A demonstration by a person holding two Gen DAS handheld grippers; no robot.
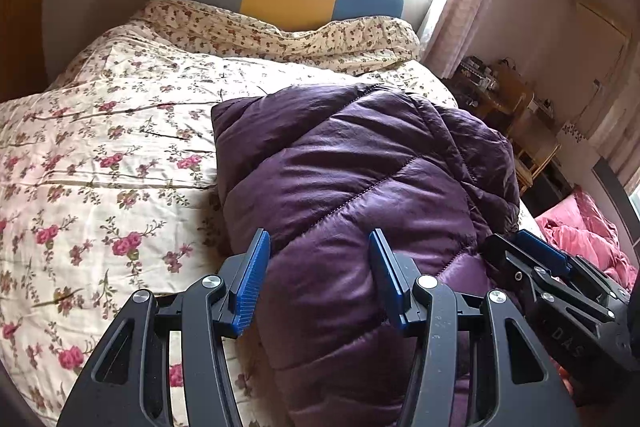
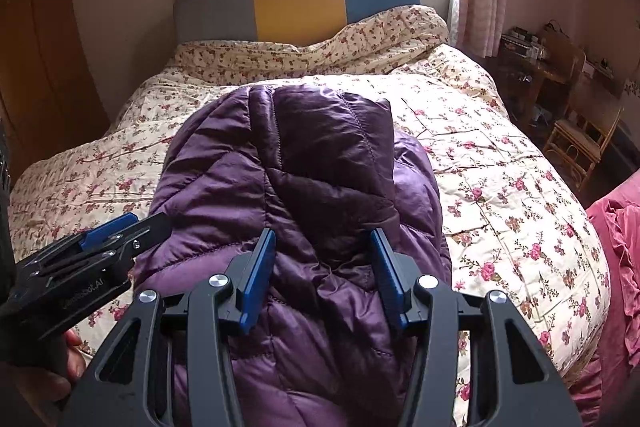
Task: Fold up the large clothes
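A purple quilted puffer jacket (image 1: 352,179) lies folded into a thick bundle on the floral bedspread (image 1: 100,147). It also shows in the right wrist view (image 2: 304,179). My left gripper (image 1: 320,279) is open, its blue pads either side of the jacket's near left part, holding nothing. My right gripper (image 2: 324,275) is open over the jacket's near end, holding nothing. The right gripper shows at the jacket's right edge in the left wrist view (image 1: 532,259). The left gripper shows at the jacket's left edge in the right wrist view (image 2: 116,231).
A headboard (image 2: 296,3) with grey, yellow and blue panels stands at the far end under a bright window. A pink quilt (image 2: 616,267) lies to the right of the bed. A wooden table and rattan chair (image 2: 580,135) stand at the right wall.
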